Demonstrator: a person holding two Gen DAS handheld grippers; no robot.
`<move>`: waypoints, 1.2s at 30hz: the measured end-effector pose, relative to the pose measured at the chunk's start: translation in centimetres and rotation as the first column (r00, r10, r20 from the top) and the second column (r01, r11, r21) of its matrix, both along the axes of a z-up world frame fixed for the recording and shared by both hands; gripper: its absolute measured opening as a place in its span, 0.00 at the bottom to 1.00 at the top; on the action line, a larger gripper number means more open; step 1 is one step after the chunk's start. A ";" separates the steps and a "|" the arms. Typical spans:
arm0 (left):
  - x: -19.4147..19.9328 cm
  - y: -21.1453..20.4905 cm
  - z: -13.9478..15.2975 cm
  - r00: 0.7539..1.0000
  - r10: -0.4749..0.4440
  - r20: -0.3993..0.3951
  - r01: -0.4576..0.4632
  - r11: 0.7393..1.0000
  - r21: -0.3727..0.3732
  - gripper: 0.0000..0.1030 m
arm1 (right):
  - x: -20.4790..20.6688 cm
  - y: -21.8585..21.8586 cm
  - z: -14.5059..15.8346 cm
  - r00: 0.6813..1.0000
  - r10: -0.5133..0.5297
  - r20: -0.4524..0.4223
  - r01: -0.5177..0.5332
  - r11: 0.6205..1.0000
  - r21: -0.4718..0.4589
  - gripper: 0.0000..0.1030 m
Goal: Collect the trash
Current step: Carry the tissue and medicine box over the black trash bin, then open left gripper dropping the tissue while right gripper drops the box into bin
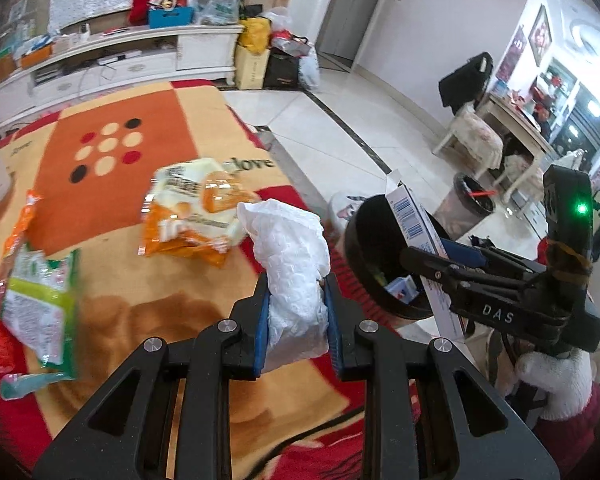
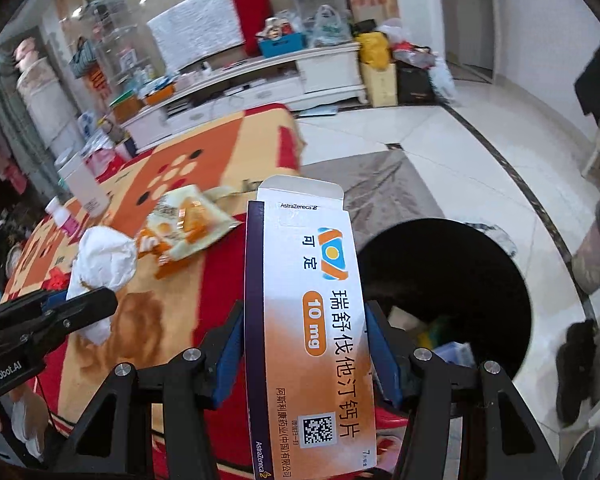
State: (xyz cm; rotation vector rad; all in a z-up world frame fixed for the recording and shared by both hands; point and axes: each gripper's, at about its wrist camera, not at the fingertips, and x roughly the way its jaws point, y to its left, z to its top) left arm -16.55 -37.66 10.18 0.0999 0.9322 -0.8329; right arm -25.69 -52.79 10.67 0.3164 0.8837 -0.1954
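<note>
While a patterned blanket in orange, beige and red covers the table, a black round trash bin stands on the tiled floor just beside its edge, with some boxes and scraps lying at the bottom. On the blanket lies an orange and white snack bag, near the middle, and a green and white wrapper lies well apart from it toward the left edge of the left wrist view; this one is blurred, so I can only say it seems to be a food packet. A white bottle stands upright farther back on the blanket.

The right gripper is closed on a flattened AstraZeneca medicine box, white and orange with a dark purple side. The box stands upright between the blue pads, and its open top flap points up, beside the bin opening.

The left gripper is closed on a crumpled white tissue, which sticks up from between the two fingers, above the blanket and near the bin rim.
</note>
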 end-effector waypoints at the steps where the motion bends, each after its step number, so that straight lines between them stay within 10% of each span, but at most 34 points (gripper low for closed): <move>1: -0.1 -0.6 -0.1 1.000 -0.009 -0.004 0.009 1.000 0.000 0.22 | -0.3 -0.6 0.0 1.000 -0.014 -0.001 0.014 1.000 0.001 0.54; 36: -0.8 -12.6 -4.4 0.981 -0.173 -0.088 0.176 0.984 0.034 0.22 | -2.6 -9.8 -3.6 0.984 -0.166 -0.066 0.169 0.985 0.039 0.54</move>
